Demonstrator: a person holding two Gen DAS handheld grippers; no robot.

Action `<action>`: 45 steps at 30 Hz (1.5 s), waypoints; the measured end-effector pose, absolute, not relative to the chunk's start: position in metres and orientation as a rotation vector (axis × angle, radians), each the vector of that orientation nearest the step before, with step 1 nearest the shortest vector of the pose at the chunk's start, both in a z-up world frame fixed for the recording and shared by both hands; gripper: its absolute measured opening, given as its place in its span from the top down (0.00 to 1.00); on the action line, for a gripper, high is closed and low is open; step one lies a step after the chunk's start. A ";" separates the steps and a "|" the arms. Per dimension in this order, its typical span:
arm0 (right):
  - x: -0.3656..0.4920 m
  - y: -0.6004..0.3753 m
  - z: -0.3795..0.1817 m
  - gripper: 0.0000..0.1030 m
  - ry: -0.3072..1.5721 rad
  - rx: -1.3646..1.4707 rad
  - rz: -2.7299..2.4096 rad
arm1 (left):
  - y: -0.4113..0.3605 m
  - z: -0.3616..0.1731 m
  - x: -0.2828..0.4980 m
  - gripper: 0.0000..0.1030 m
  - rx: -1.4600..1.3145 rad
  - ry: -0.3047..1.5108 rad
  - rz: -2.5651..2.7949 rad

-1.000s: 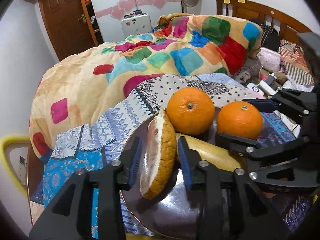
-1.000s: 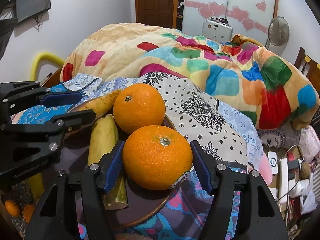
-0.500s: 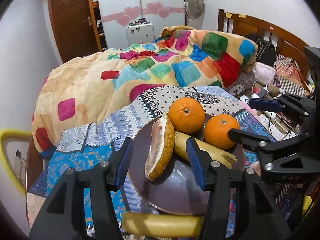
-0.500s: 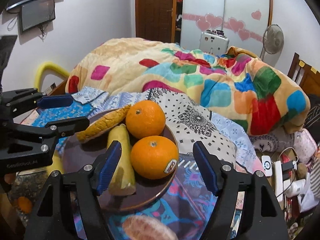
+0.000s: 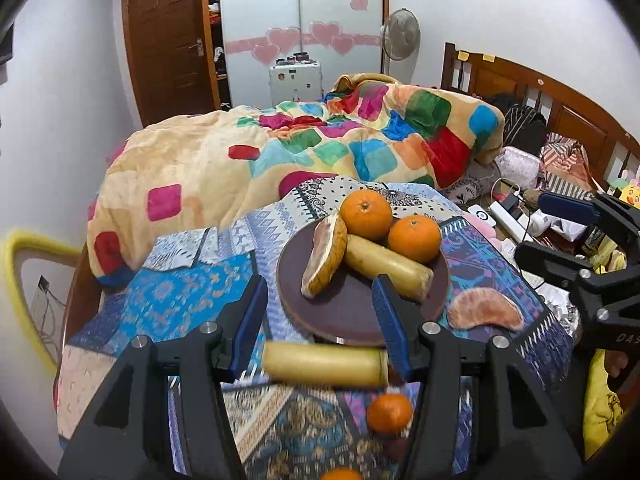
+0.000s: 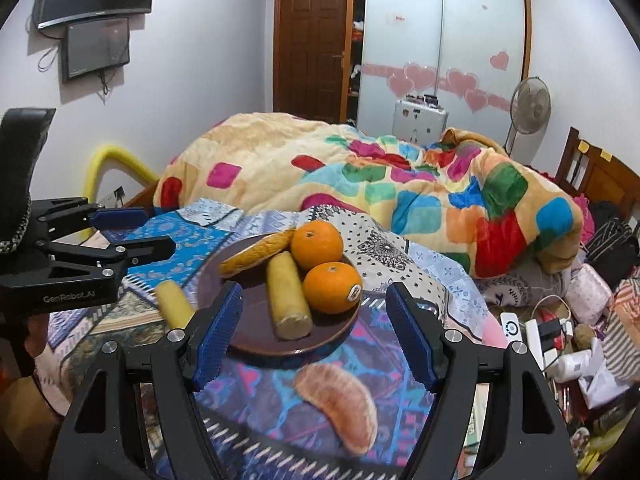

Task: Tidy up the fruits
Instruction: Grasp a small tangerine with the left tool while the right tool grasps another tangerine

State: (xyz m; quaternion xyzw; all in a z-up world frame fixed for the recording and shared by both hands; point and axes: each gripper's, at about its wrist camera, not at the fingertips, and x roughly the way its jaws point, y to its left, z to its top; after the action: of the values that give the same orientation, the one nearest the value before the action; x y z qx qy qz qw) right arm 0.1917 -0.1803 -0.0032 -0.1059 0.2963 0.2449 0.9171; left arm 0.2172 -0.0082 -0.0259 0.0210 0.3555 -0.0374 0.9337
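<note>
meanwhile both the left gripper and right gripper hang spread and empty near the plate; next, pinch the loose pomelo wedge gently across its middle.

Each fisheye rides its own gripper, angled down across the patterned bedcover toward the brown plate – the left wrist view from the plate's left-front, the right wrist view from its right. Both share plate, quilt and wardrobe – each sees the other gripper at its edge.
</note>
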 end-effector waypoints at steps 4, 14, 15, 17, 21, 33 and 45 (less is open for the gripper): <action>0.168 -0.182 0.002 0.31 0.590 -0.218 0.507 | -0.004 -0.027 0.190 0.47 0.023 0.733 -0.076; 0.126 -0.179 -0.014 0.31 0.587 -0.202 0.517 | 0.000 -0.056 0.143 0.46 -0.010 0.798 -0.071; 0.124 -0.178 -0.018 0.31 0.594 -0.198 0.520 | 0.000 -0.060 0.141 0.46 -0.016 0.807 -0.074; 0.120 -0.175 -0.029 0.31 0.608 -0.203 0.522 | 0.000 -0.071 0.136 0.46 -0.031 0.829 -0.081; 0.114 -0.170 -0.049 0.31 0.638 -0.208 0.532 | -0.002 -0.094 0.132 0.46 -0.046 0.871 -0.088; 0.112 -0.169 -0.085 0.31 0.711 -0.187 0.551 | -0.005 -0.133 0.116 0.60 -0.058 0.912 -0.111; 0.123 -0.136 -0.094 0.31 0.730 -0.193 0.604 | 0.013 -0.130 0.106 0.68 -0.061 0.860 -0.095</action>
State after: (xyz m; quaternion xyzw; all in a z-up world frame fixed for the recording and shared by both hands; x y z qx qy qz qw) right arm 0.1225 -0.1356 -0.0941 -0.0926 0.3508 0.2902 0.8855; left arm 0.1059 0.0131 -0.1300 -0.0294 0.4164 -0.0462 0.9075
